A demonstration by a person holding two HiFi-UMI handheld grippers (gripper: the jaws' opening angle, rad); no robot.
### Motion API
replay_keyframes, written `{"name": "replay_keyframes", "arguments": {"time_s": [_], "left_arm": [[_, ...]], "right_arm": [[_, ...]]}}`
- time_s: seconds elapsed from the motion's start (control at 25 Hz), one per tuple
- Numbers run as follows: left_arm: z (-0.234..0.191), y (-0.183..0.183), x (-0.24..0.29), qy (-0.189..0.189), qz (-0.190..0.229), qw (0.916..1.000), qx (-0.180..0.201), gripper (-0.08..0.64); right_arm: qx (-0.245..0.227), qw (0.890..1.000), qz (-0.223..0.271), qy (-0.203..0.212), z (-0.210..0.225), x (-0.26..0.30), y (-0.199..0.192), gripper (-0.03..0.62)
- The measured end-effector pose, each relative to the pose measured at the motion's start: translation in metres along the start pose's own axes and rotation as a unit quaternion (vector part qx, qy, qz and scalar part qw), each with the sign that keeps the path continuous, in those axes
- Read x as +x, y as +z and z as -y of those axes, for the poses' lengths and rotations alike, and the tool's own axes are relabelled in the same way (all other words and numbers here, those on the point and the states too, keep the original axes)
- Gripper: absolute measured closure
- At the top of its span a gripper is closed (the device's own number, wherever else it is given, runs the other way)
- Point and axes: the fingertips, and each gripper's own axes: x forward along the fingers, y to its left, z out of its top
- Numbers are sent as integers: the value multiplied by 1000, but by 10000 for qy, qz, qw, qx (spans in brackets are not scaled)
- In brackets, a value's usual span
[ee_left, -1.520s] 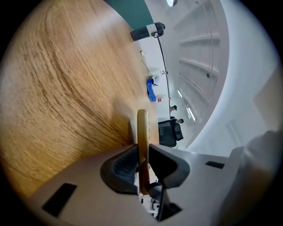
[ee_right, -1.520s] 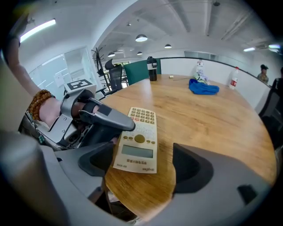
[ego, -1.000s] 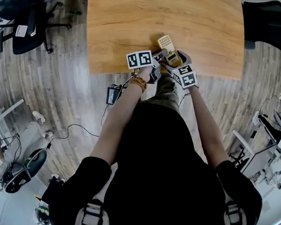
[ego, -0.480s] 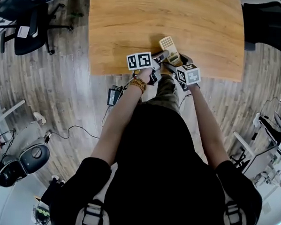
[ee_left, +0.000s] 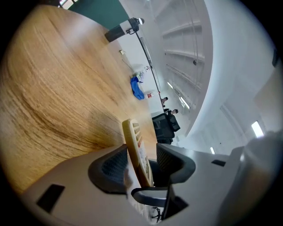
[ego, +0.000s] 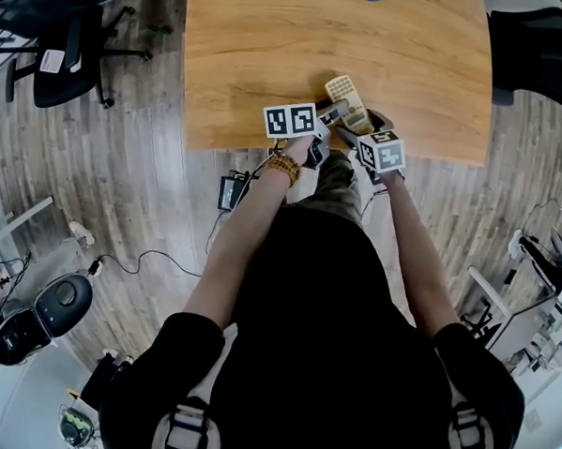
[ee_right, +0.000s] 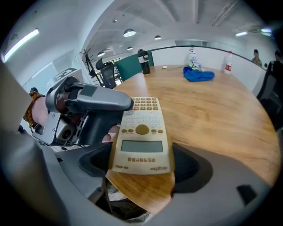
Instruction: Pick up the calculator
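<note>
A beige calculator [ego: 347, 93] is raised over the near edge of the wooden table [ego: 271, 49]. My right gripper [ee_right: 142, 164] is shut across the width of the calculator [ee_right: 142, 132] at its lower end, below the display. My left gripper [ee_left: 142, 161] has just been opening. The calculator [ee_left: 137, 150] stands edge-on between its pads, and a gap shows at the right pad. In the head view the left gripper [ego: 332, 112] comes in from the left and the right gripper [ego: 357, 124] from below.
A blue cloth [ee_right: 199, 74] lies at the table's far side, with a dark bottle [ee_right: 143, 62] and a clear bottle [ee_right: 228, 62] near it. An office chair [ego: 64, 57] stands left of the table and a black chair [ego: 539, 45] to its right. Cables and devices lie on the floor.
The right gripper's marker cube has rolled a little. Both grippers and the calculator have stayed at the table's near edge. The head view is too small to show the left jaws widening.
</note>
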Motion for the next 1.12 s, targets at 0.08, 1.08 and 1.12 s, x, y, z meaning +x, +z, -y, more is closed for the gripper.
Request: {"name": "replay_keyframes", "arguments": {"time_s": [0.08, 1.08, 1.12], "left_arm": [[1, -1, 0, 103, -93, 9997, 225, 341], [21, 42, -28, 1118, 568, 9661, 2256, 351], [23, 45, -30, 1158, 626, 9626, 2366, 353]], "right_arm": [[66, 9999, -52, -72, 4, 1, -3, 160], [27, 9955, 411, -859, 30, -37, 30, 161], [38, 9951, 445, -880, 31, -39, 32, 161]]}}
